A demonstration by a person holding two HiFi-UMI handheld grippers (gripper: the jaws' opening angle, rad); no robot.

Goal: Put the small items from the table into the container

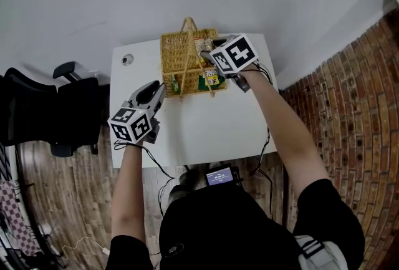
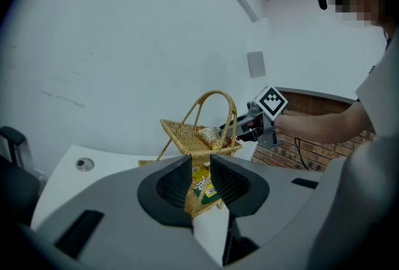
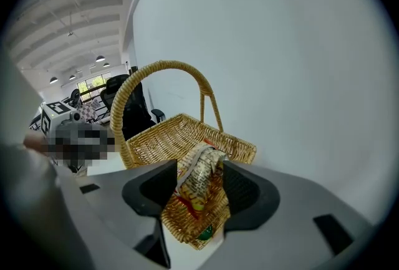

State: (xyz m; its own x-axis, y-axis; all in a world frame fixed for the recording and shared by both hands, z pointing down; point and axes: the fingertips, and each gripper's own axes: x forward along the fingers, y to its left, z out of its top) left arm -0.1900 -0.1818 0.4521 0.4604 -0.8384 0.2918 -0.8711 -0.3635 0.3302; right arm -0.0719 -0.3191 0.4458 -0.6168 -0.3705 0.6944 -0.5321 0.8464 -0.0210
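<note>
Right gripper (image 1: 207,57) hovered over the basket (image 1: 177,50), jaws wide, snack packet (image 3: 198,181) loose between them, apparently lined up to drop inside. Left gripper (image 1: 156,93) hung above the worktop (image 1: 206,119), jaws part-open and empty, likely keeping clear.

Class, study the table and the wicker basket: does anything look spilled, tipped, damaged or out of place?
Nothing stands out. The wicker basket sits upright at the table's far edge with snack packets inside; one packet stands between the right gripper's jaws over the basket. Nothing spilled.
</note>
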